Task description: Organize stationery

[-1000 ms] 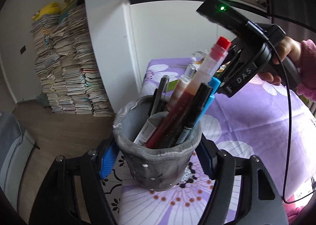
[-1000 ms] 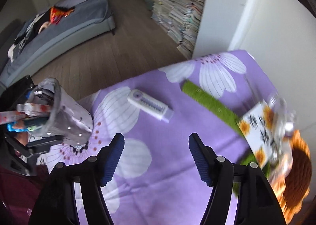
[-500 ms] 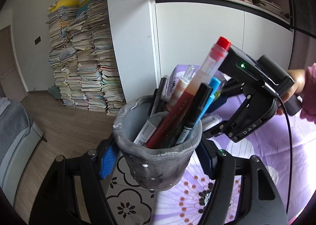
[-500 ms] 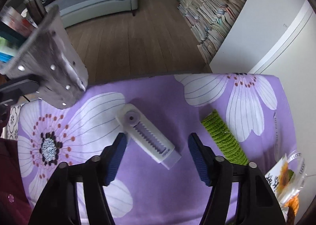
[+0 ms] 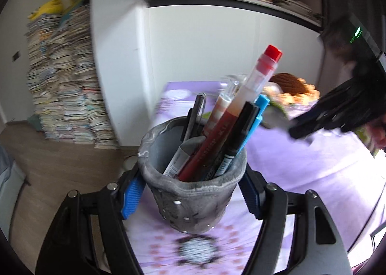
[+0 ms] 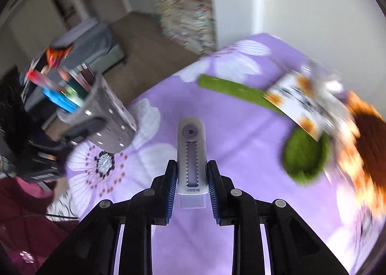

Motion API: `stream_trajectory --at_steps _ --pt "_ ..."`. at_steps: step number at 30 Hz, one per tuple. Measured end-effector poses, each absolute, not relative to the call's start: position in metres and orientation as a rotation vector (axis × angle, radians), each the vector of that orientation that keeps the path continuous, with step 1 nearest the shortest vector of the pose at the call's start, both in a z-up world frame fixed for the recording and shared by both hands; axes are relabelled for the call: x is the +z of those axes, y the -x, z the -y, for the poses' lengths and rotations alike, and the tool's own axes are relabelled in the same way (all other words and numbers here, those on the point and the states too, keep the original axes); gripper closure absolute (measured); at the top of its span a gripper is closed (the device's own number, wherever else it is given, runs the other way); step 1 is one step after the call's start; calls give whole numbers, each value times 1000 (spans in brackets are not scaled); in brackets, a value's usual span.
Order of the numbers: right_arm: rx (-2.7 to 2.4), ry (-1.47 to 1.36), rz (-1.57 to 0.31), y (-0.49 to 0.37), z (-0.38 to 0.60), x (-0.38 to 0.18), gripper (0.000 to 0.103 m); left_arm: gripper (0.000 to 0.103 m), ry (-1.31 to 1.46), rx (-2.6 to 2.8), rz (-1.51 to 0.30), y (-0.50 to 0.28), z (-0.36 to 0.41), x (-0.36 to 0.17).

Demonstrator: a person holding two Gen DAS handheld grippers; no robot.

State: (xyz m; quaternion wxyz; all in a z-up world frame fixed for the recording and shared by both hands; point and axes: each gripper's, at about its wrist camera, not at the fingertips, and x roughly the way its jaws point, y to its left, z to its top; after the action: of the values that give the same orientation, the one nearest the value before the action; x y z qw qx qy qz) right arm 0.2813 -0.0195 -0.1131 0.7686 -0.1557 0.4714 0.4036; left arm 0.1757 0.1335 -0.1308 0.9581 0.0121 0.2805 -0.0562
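My left gripper (image 5: 193, 193) is shut on a grey felt pen holder (image 5: 193, 190) that holds several pens and markers, the tallest with a red cap (image 5: 272, 51). The holder hangs just above the purple flowered tablecloth (image 5: 301, 161). In the right wrist view the holder (image 6: 106, 115) is at the left, tilted. My right gripper (image 6: 191, 178) is shut on a white slide eraser (image 6: 191, 154) with a toothed slot, its round end pointing away from me, over the cloth (image 6: 241, 154). The right gripper body (image 5: 337, 111) shows blurred at the right of the left wrist view.
A green felt roll (image 6: 231, 89), a sunflower card (image 6: 304, 103) and an orange knitted flower (image 6: 366, 135) lie at the far right of the table. White cupboards (image 5: 217, 58) and a paper stack (image 5: 60, 77) stand behind. The table edge drops to the wooden floor (image 6: 144, 45).
My right gripper has closed on the white eraser, which lay free between its open fingers before. The left gripper still holds the pen holder and has swung its view to the right.
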Motion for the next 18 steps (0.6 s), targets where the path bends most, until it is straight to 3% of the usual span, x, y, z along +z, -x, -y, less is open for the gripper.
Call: stream_trajectory --at_steps 8,14,18 --pt "839 3 -817 -213 99 -25 77 33 -100 -295 -542 -186 -40 -142" --pt "793 -3 -772 -201 104 -17 77 33 -143 -413 -499 -174 -14 -140" --pt "804 32 -847 -213 101 -40 77 33 -191 -449 -511 -173 -10 -140"
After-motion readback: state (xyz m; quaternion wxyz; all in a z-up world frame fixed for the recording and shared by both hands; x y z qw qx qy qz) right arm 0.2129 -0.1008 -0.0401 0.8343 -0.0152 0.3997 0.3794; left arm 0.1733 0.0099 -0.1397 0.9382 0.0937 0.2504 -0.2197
